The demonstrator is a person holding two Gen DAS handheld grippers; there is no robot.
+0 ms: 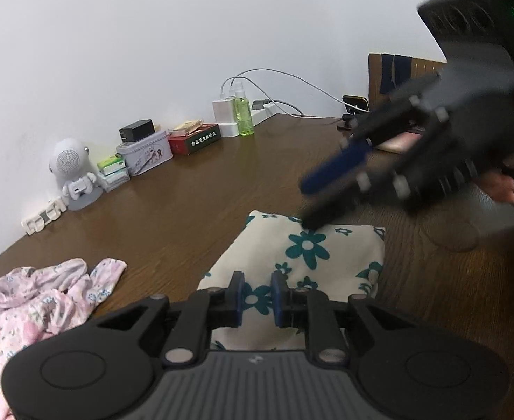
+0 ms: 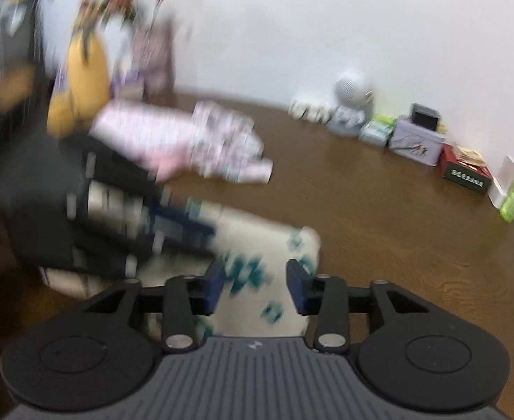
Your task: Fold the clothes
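The left gripper point(image 1: 255, 295) hovered low over the near end of the folded floral cloth point(image 1: 302, 255); its blue pads stood a narrow gap apart, and whether they pinched any fabric could not be told. The right gripper point(image 2: 255, 287) was over the same cloth, jaws parted with the print showing between them and no pad seen pressing; in the left wrist view one of its fingertips point(image 1: 314, 218) met the cloth's far edge. The cloth, cream with teal flowers, lay folded into a compact rectangle on the brown table point(image 1: 194, 206); a crumpled pink floral garment point(image 1: 43, 297) lay on the table well to its left, apart from it. Along the wall stood a small white robot-shaped speaker point(image 1: 71, 171), a tin point(image 1: 145, 152), a red box point(image 1: 194, 138) and a green spray bottle point(image 1: 243, 112); the right wrist view was heavily blurred.
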